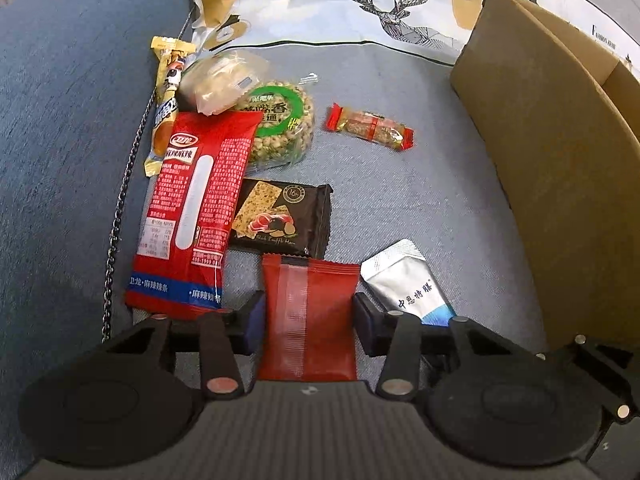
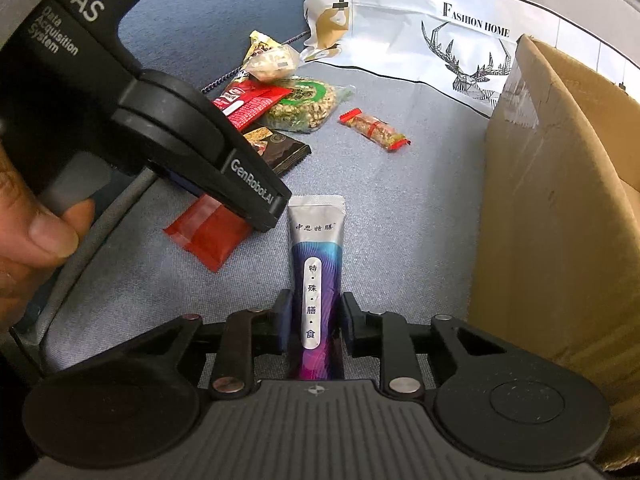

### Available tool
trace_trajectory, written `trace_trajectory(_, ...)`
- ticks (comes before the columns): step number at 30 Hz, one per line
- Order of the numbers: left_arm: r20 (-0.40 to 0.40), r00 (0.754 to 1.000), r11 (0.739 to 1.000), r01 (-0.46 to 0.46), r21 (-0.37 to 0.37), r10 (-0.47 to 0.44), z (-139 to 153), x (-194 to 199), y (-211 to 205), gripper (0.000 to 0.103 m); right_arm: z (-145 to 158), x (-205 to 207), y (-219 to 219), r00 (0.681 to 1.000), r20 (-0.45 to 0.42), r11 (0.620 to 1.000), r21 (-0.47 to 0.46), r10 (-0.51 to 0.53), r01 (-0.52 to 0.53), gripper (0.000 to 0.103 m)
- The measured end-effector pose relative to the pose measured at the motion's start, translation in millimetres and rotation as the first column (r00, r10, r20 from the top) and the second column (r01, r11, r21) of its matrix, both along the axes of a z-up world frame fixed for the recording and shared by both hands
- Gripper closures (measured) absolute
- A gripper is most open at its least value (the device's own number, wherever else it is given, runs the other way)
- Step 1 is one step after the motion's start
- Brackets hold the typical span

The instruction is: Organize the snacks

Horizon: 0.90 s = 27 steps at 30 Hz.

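Note:
A small red packet (image 1: 308, 300) lies flat on the blue-grey cushion, and my left gripper (image 1: 309, 320) is shut on it, one pad against each long edge. In the right wrist view the same red packet (image 2: 204, 236) pokes out from under the left tool's black body (image 2: 168, 120), which a person's hand holds. To its right lies a silver sachet with a purple-blue lower half (image 2: 316, 256), also visible as the silver sachet (image 1: 404, 284) in the left wrist view. My right gripper (image 2: 316, 324) is shut on the sachet's lower part, pads on both sides.
An open cardboard box (image 1: 540, 140) stands at the right. Behind lie a long red pack (image 1: 192, 216), a black cracker pack (image 1: 280, 216), a green pea pack (image 1: 280, 120), a nut bar (image 1: 370, 126) and a yellow stick (image 1: 168, 96). A white deer-print bag (image 1: 360, 0) lies at the back.

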<state>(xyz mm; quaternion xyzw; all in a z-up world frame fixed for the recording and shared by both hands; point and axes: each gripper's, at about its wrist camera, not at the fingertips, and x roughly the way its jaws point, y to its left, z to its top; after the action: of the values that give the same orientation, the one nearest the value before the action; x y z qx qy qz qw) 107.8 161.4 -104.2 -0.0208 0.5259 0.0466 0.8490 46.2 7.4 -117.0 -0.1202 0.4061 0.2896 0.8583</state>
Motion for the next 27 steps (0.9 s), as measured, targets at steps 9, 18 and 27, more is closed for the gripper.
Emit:
trace_trajectory(9, 0.104, 0.993, 0.995, -0.046, -0.088, 0.055, 21.4, -8.4, 10.2, 0.056, 10.2, -8.8, -4.9, 0.998, 0.061, 1.0, 0.029, 0.002, -0.003, 0.083)
trace_trajectory(18, 0.348, 0.927, 0.98, -0.078, -0.186, 0.14, 72.0, -42.8, 8.9, 0.056, 43.1, -26.5, -24.4, 0.976, 0.213, 0.991, 0.131, -0.037, 0.009, 0.084)
trace_trajectory(27, 0.384, 0.909, 0.966, -0.068, -0.249, 0.163, 83.9, -46.3, 8.6, 0.056, 85.5, -35.8, -50.9, 0.945, 0.32, 0.981, 0.196, -0.066, 0.002, 0.084)
